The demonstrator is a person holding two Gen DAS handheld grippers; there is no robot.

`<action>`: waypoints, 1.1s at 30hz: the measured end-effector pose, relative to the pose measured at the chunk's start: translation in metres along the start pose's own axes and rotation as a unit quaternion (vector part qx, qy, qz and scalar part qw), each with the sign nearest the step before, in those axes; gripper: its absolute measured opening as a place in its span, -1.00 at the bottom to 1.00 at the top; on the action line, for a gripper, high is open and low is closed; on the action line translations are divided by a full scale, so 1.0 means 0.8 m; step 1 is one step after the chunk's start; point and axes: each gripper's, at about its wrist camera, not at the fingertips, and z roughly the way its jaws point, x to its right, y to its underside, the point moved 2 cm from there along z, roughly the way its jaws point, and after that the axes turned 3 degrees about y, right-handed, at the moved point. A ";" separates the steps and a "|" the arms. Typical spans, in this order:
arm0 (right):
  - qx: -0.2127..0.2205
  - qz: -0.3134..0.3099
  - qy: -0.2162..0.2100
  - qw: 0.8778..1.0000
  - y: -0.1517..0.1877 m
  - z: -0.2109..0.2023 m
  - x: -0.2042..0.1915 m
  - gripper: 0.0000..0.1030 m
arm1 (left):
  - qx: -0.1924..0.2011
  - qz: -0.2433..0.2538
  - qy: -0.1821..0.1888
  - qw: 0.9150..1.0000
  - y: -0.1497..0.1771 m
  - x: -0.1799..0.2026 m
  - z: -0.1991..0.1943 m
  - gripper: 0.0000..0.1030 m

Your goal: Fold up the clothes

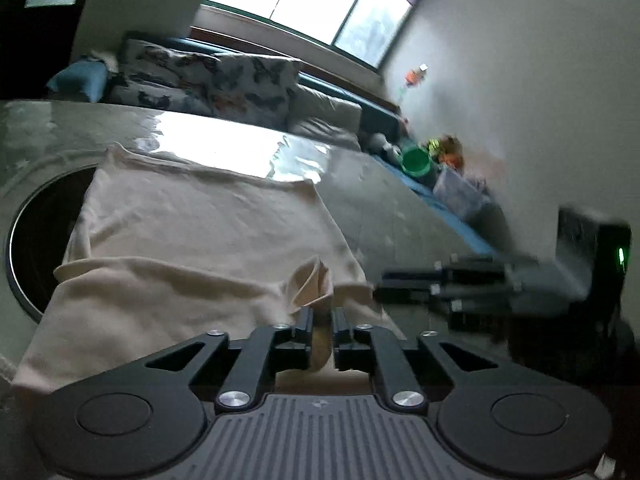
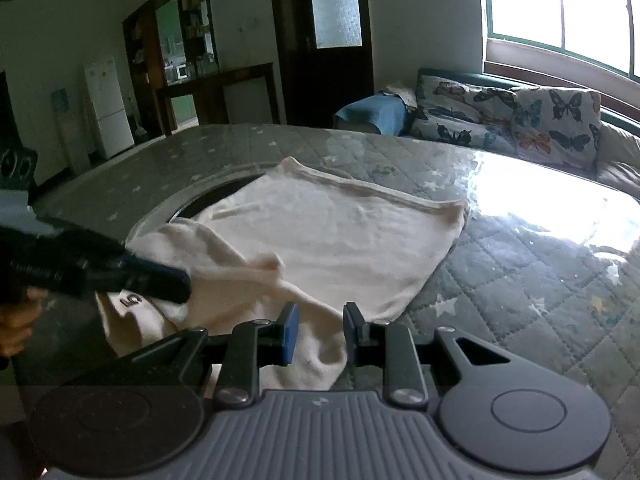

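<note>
Daylight from a wide window (image 2: 560, 4) falls across a table (image 2: 520, 272) covered by a quilted, star-printed cloth under clear plastic, with a sofa (image 2: 504, 120) of butterfly-patterned cushions behind it and a white fridge (image 2: 107, 108) seen through a doorway at far left.

At the left of the right wrist view, part of a hand (image 2: 16, 320) is seen on the handle of the left gripper (image 2: 176, 282), whose dark fingers reach onto the cream garment (image 2: 328, 232). In the left wrist view the left gripper (image 1: 322, 320) is seen clenched on a bunched pinch of that cloth, which stands up between the pads.

Toward the middle, the garment is spread on the table, partly over a dark round inset (image 1: 36, 240). Its far part lies flat with a seamed edge; its near part is doubled over and rumpled, and a printed mark shows on the near left corner.

Further right, the right gripper (image 2: 320, 330) is held spread apart, with a near fold of the cloth lying between the blue pads (image 2: 290, 332); nothing is gripped by it.

The fold is judged to be partly made at most: one layer is laid over another, yet no tidy, compact shape is shown. Smoothing and further folding are judged to be left. Whether the pinched edge is being carried over or let down cannot be told.
</note>
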 end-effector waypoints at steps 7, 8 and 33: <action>-0.002 0.010 -0.029 1.000 -0.004 0.002 -0.009 -0.54 | 0.020 0.066 -0.056 0.996 0.004 -0.013 -0.053 -0.54; -0.005 0.012 -0.035 0.999 -0.004 0.003 -0.011 -0.54 | 0.026 0.077 -0.077 0.994 0.003 -0.017 -0.059 -0.54; -0.065 0.032 -0.065 0.995 0.016 0.020 -0.036 -0.69 | -0.031 0.198 -0.184 0.962 0.050 -0.071 -0.084 -0.55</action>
